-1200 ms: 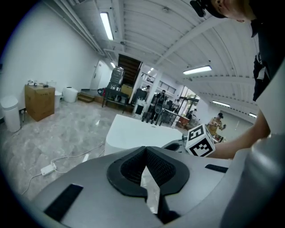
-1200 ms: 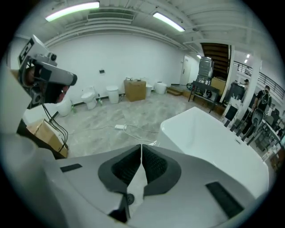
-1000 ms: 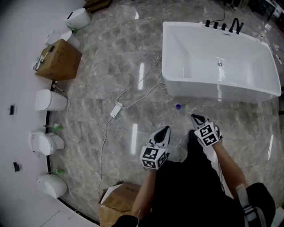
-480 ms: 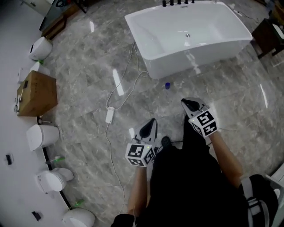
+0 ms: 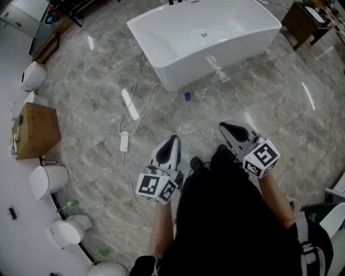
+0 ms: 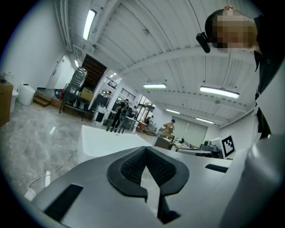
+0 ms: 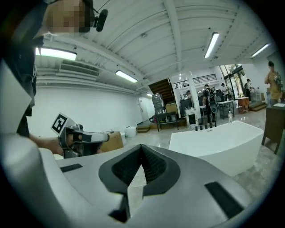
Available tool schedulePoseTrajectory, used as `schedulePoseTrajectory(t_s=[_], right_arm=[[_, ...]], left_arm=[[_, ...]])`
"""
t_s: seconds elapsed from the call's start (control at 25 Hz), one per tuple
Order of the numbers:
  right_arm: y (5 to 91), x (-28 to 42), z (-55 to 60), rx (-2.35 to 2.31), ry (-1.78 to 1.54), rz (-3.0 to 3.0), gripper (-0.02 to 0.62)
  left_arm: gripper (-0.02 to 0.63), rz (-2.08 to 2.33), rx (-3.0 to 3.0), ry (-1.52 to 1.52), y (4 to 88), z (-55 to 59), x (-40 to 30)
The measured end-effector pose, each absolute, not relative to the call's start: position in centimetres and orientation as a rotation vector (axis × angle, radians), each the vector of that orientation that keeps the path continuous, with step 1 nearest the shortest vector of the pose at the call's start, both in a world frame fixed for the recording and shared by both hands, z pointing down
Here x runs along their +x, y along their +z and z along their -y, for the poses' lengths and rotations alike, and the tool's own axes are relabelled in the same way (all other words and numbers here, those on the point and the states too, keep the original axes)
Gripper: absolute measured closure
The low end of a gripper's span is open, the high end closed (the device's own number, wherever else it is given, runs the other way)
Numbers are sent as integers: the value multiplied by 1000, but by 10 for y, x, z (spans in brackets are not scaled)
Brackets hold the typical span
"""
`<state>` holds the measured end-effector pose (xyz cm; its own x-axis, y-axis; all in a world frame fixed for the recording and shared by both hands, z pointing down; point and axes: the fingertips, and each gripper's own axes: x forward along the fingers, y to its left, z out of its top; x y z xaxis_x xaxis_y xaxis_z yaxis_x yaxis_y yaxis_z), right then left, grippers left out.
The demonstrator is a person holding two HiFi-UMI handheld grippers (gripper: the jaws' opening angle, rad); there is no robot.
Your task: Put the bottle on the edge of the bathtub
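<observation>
A small blue-capped bottle stands on the marble floor just in front of the white bathtub. My left gripper and my right gripper hang side by side near my body, well short of the bottle, and point toward the tub. Both are shut with nothing between the jaws. In the left gripper view the closed jaws face the bathtub. In the right gripper view the closed jaws show the bathtub ahead to the right and the left gripper at the left.
A white cable with a power adapter trails across the floor from the tub. A cardboard box and several toilets line the left wall. A dark wooden cabinet stands at the top right. People stand far off in the hall.
The tub and the bottle have slid up and to the left in the head view as the view swung. Both grippers have stayed shut and low near my body.
</observation>
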<state>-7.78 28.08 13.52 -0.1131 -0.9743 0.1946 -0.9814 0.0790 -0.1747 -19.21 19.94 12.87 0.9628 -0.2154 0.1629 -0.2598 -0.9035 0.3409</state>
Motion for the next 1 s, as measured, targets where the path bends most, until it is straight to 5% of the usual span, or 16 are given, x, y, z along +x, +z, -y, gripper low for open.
schedulePoseTrajectory(t_s=[1.0], right_arm=[[96, -95, -298, 2106, 274, 2293, 583]], left_arm=[[595, 373, 2875, 180, 101, -217, -203]])
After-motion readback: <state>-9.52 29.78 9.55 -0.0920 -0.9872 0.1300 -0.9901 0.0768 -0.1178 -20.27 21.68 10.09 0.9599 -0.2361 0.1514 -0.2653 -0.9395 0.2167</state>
